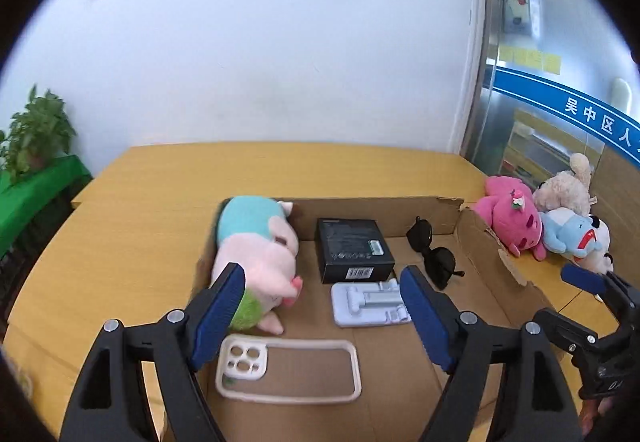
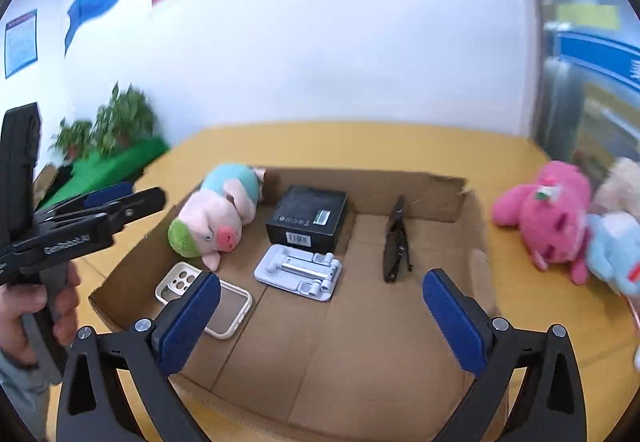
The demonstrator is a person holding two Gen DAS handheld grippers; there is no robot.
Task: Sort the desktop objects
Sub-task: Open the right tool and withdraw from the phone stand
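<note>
A shallow cardboard box point(image 1: 496, 254) point(image 2: 448, 197) lies on the yellow table. In it lie a pink pig plush point(image 1: 260, 254) point(image 2: 216, 217), a black carton point(image 1: 352, 248) point(image 2: 308, 215), a white folded phone stand point(image 1: 368, 302) point(image 2: 300, 272), black sunglasses point(image 1: 432, 250) point(image 2: 396, 242) and a clear phone case point(image 1: 288, 370) point(image 2: 224, 302). My left gripper point(image 1: 322, 312) is open and empty above the box's near left part, and its side shows in the right wrist view point(image 2: 120, 197). My right gripper point(image 2: 322, 322) is open and empty over the box's near part.
Three plush toys lie on the table right of the box: a pink one point(image 1: 512, 219) point(image 2: 548, 213), a beige one point(image 1: 568, 185) and a light blue one point(image 1: 576, 232) point(image 2: 616, 250). Potted plants point(image 1: 36, 129) point(image 2: 112, 125) on a green cloth stand at the left.
</note>
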